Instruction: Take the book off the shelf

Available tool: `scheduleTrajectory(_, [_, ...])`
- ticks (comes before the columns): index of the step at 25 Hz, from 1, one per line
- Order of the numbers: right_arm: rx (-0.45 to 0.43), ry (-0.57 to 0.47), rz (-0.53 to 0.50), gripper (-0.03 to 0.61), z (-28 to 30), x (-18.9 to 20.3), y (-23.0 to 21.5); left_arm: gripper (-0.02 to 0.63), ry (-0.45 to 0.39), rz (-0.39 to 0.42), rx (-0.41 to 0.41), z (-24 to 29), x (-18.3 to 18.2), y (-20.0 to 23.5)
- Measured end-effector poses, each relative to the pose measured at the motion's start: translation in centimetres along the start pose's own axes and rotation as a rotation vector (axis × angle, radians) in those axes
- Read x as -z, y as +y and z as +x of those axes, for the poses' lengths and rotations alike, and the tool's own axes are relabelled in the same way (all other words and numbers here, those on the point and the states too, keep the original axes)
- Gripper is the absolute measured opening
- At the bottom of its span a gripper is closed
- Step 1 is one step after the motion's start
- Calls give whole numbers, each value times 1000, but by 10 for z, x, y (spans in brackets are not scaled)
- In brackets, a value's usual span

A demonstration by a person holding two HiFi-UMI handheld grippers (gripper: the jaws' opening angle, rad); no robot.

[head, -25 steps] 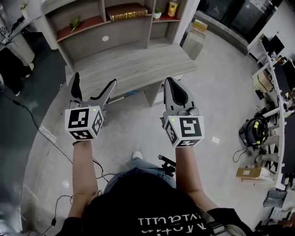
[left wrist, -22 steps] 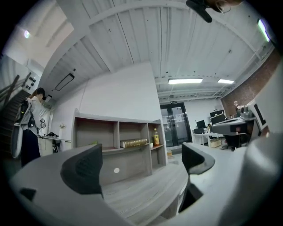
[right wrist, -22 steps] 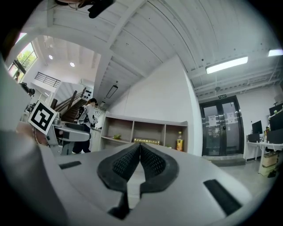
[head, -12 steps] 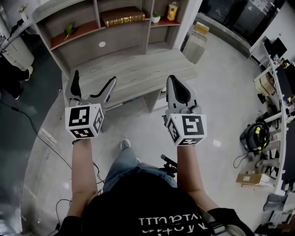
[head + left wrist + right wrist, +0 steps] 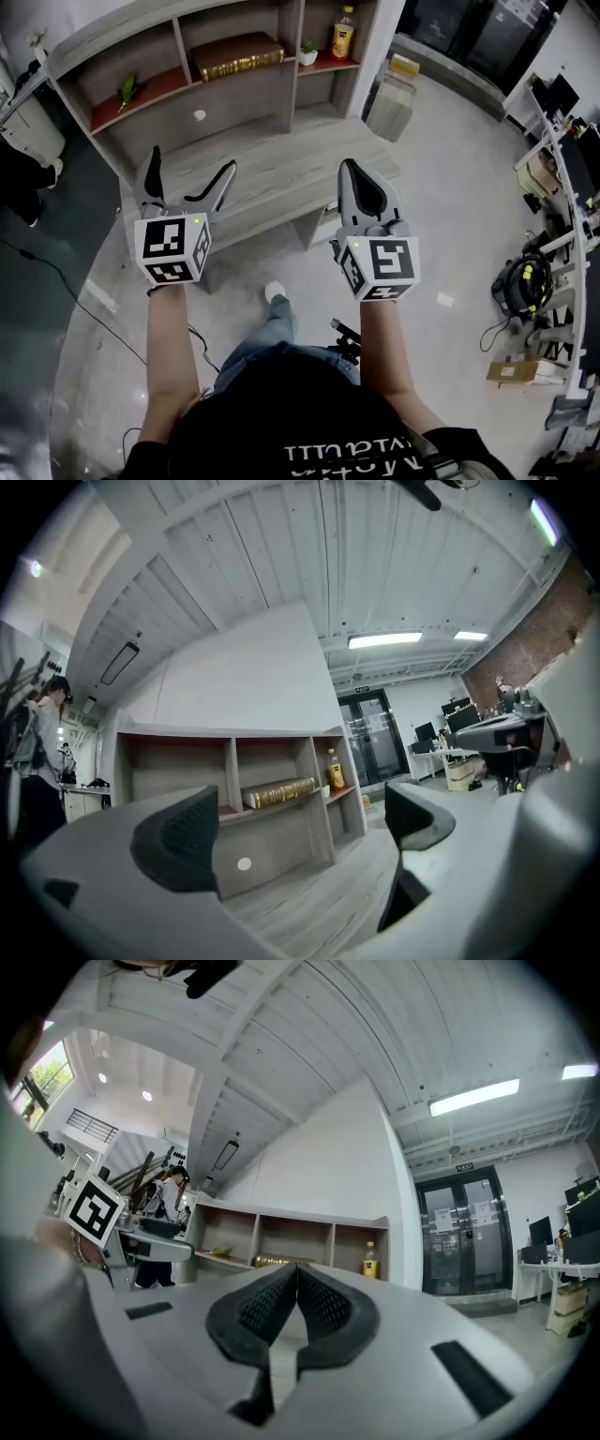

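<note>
A brown book (image 5: 236, 56) is being carried flat on the middle board of the grey wooden shelf (image 5: 234, 101). A green object (image 5: 127, 91) is being borne on the left board, near its front edge. A small potted plant (image 5: 307, 52) and a yellow bottle (image 5: 343, 33) are being held upright on the right board, the plant at its left edge.

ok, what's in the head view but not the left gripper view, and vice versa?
Head view only: the wearer's forearms, a shoe, the green item in the left compartment. Left gripper view only: the ceiling light, glass doors, a person standing far left. Both: the left gripper with jaws apart, the shelf, the book lying flat in the middle compartment, the bottle in the right one.
</note>
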State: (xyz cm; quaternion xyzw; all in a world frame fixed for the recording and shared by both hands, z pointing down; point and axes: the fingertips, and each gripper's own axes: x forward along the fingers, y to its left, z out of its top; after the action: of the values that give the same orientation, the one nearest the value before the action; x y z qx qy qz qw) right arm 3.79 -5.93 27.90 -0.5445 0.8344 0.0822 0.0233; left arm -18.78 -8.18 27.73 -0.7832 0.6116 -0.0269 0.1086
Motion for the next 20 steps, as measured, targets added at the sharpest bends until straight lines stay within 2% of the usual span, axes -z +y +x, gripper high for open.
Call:
scheduleTrajectory(11, [11, -34, 8, 16, 90, -5, -58, 548, -35, 57, -14, 107, -12, 24])
scheduleTrajectory(20, [0, 0, -5, 17, 176, 18, -91, 548, -8, 92, -45, 199, 8, 51])
